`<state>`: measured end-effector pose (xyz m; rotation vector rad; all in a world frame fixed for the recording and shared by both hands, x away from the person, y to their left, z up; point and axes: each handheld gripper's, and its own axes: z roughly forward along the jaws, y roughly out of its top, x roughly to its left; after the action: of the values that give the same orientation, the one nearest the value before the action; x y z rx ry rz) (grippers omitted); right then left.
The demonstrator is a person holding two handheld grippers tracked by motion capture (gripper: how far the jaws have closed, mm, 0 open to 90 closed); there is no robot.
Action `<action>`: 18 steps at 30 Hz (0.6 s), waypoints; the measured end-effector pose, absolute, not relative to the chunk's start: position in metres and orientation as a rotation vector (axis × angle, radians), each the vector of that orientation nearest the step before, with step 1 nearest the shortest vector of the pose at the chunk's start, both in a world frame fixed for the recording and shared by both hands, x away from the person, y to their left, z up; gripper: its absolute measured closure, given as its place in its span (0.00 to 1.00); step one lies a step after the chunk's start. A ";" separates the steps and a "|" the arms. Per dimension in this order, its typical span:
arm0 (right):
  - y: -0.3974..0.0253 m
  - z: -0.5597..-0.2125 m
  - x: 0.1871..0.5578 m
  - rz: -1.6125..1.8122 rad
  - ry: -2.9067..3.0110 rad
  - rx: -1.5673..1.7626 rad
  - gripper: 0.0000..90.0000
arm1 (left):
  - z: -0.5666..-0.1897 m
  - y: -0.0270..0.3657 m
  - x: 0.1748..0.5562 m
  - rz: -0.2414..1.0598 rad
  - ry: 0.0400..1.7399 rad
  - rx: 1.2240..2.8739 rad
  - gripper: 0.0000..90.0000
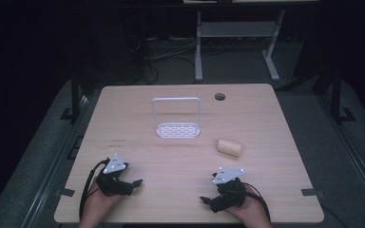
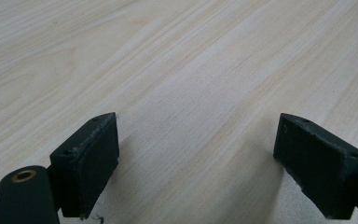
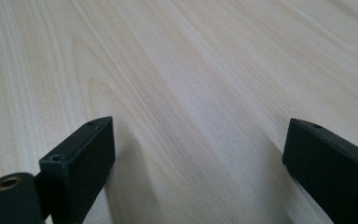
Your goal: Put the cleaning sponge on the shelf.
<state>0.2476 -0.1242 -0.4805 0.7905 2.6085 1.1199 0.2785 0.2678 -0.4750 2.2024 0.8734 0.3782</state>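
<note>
High view: both grippers, left (image 1: pixel 135 182) and right (image 1: pixel 203 200), are resting with jaws spread, empty; the bread roll (image 1: pixel 229 147), likely soft and light, is awaiting a gentle mid-body grip.

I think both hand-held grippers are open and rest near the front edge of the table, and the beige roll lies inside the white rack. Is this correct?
Not quite. The beige roll is not inside the white rack; the high view shows it lying on the table, apart from the rack, to its right and nearer the person. The left hand-held gripper and right hand-held gripper are indeed open near the front edge.
</note>
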 end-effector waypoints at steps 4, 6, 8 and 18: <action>-0.124 -0.481 0.248 1.119 2.608 0.790 0.10 | -0.475 0.268 0.278 0.378 0.877 2.201 0.15; -0.124 -0.481 0.247 1.119 2.608 0.790 0.10 | -0.475 0.268 0.278 0.379 0.878 2.201 0.15; -0.124 -0.481 0.248 1.119 2.607 0.793 0.10 | -0.475 0.268 0.278 0.379 0.878 2.201 0.15; -0.127 -0.480 0.249 1.140 2.609 0.796 0.15 | -0.475 0.268 0.279 0.382 0.875 2.204 0.15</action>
<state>0.2493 -0.1268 -0.4801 0.7956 2.6094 1.1396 0.2788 0.2675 -0.4749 2.2038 0.8752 0.3818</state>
